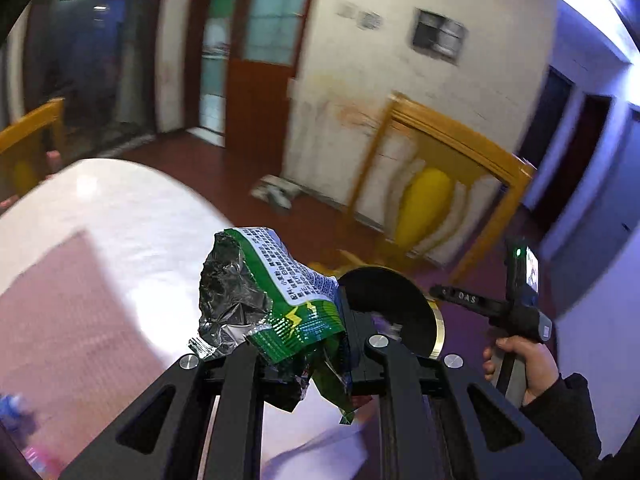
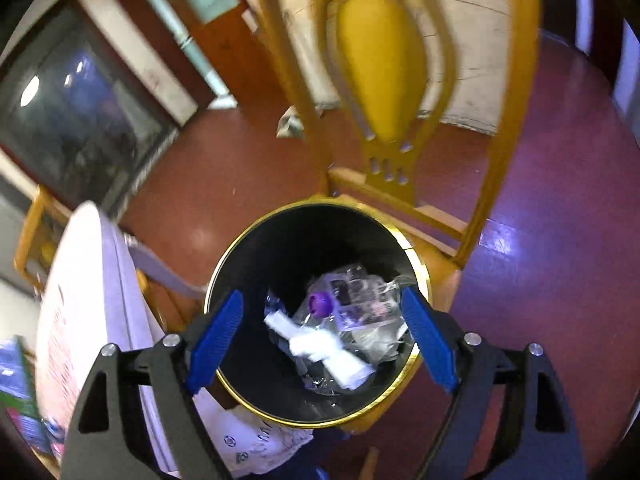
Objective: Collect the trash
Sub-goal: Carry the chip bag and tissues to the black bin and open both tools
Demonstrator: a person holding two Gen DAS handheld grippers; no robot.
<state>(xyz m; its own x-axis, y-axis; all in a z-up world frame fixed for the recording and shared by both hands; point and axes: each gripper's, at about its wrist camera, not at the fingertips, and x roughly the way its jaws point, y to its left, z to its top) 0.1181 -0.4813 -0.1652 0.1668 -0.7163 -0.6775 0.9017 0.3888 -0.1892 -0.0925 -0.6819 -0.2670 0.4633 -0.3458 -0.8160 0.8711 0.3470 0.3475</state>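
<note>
L tool [image 1: 280, 344] clamped on crumpled green snack wrapper [image 1: 268, 300], held just past the table [image 1: 120, 208] edge, near the bin's rim. R tool [image 2: 320, 344] w/ blue pads [image 2: 216, 336] wide apart, nothing between them, right over the black gold-rimmed bin [image 2: 240, 248]. Inside the bin: clear plastic bottle w/ purple cap [image 2: 320, 303] and white paper scraps [image 2: 324, 350]. Yellow wooden chair [image 2: 384, 68] just behind the bin.

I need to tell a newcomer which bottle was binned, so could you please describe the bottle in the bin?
Find the yellow chair; right in front of it stands a black bin with a gold rim. Inside lies a crushed clear bottle among white scraps. Its purple cap sets it apart.
</note>
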